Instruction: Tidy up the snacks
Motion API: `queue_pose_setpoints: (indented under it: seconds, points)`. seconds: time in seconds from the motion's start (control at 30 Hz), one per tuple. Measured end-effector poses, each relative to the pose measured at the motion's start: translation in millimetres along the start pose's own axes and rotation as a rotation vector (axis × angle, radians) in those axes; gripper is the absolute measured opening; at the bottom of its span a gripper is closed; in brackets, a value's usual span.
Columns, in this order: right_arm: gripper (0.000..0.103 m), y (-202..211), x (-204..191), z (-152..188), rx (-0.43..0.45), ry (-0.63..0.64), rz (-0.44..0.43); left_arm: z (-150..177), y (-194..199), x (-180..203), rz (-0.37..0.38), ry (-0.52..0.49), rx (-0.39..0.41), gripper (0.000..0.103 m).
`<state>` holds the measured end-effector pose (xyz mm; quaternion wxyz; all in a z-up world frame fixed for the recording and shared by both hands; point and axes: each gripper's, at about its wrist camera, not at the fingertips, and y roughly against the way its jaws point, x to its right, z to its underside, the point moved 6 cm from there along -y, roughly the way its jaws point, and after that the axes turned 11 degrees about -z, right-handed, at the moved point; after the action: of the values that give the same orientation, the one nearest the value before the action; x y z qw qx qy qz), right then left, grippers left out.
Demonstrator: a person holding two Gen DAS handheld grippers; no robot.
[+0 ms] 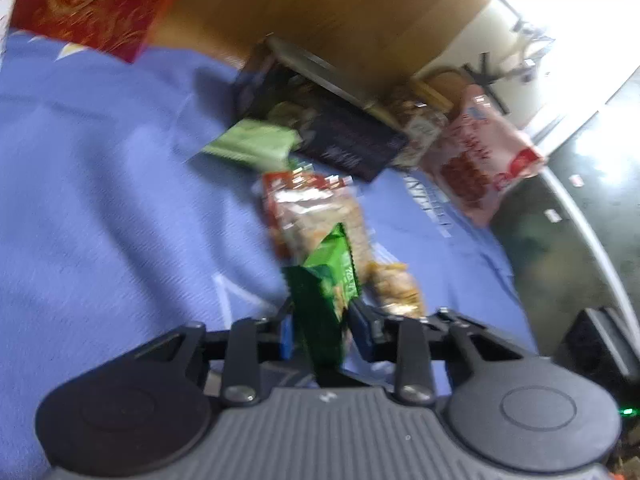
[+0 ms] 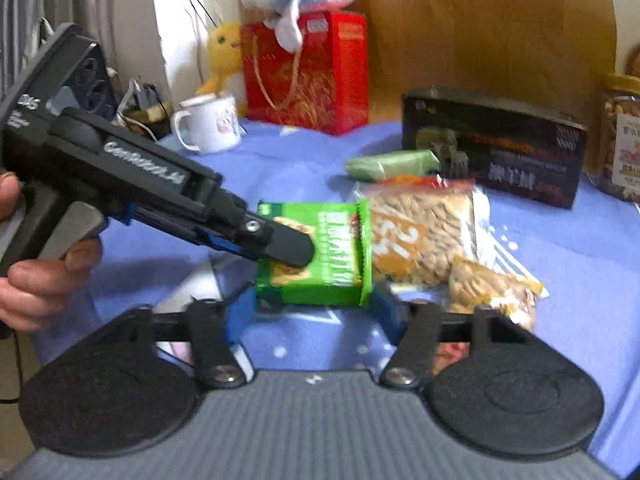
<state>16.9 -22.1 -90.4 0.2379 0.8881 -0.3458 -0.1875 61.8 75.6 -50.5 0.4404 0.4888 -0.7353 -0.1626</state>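
The left gripper (image 1: 320,316) pinches a flat, glossy green snack packet (image 2: 316,256) on edge, its black fingers (image 2: 288,246) pressed against the crinkled foil faces. The right gripper (image 2: 316,312) stands wide apart around the packet's lower edge, and whether its blue pads touch it I cannot tell. A hand (image 2: 36,272) grips the left tool's handle. Just behind the packet, on the soft blue cloth (image 2: 560,300), lie a clear bag of seeds (image 2: 424,232) and a small yellowish bag (image 2: 496,288). Farther back sit a pale green roll (image 2: 388,164), a long dark box (image 2: 496,144), a white mug (image 2: 208,124) and a red gift bag (image 2: 308,72)
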Motion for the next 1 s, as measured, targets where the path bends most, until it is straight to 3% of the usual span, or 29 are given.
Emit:
queue_pose_setpoints:
  seconds: [0.07,0.1,0.13,0.17,0.27,0.43,0.53,0.57,0.6,0.67,0.73,0.83,1.0]
  points:
    - [0.059,0,1,-8,0.027,0.017,0.018,-10,4,7,0.012,-0.025,0.017,0.025]
    - [0.038,-1,3,-13,0.038,0.014,0.004,-16,5,11,0.014,-0.046,0.028,0.025]
    - [0.026,-2,6,-18,0.046,-0.005,-0.023,-24,5,15,0.0,-0.066,0.042,0.025]
    - [0.024,-3,9,-25,0.059,-0.016,-0.014,-31,3,17,-0.008,-0.078,0.049,0.023]
    - [0.025,-9,21,-47,0.101,0.025,0.061,-62,-3,26,0.001,-0.105,0.081,0.023]
    - [0.025,-19,62,-85,0.179,-0.024,0.122,-120,-23,42,0.032,-0.138,0.125,0.023]
    - [0.026,-30,86,-111,0.218,-0.001,0.211,-159,-42,51,0.059,-0.129,0.153,0.024]
    - [0.028,-36,96,-120,0.216,0.003,0.235,-169,-50,52,0.056,-0.112,0.156,0.026]
    - [0.029,-42,105,-126,0.205,-0.002,0.251,-179,-60,49,0.039,-0.088,0.155,0.035]
    - [0.03,-49,120,-132,0.191,-0.026,0.271,-190,-75,39,-0.052,-0.058,0.15,0.045]
    - [0.03,-46,127,-130,0.192,-0.071,0.251,-190,-78,30,-0.109,-0.055,0.151,0.045]
    - [0.03,-38,120,-117,0.205,-0.096,0.196,-180,-59,16,-0.091,-0.043,0.189,0.049]
    - [0.039,-60,110,-89,0.078,-0.156,0.073,-157,-41,-22,-0.124,0.005,0.17,0.053]
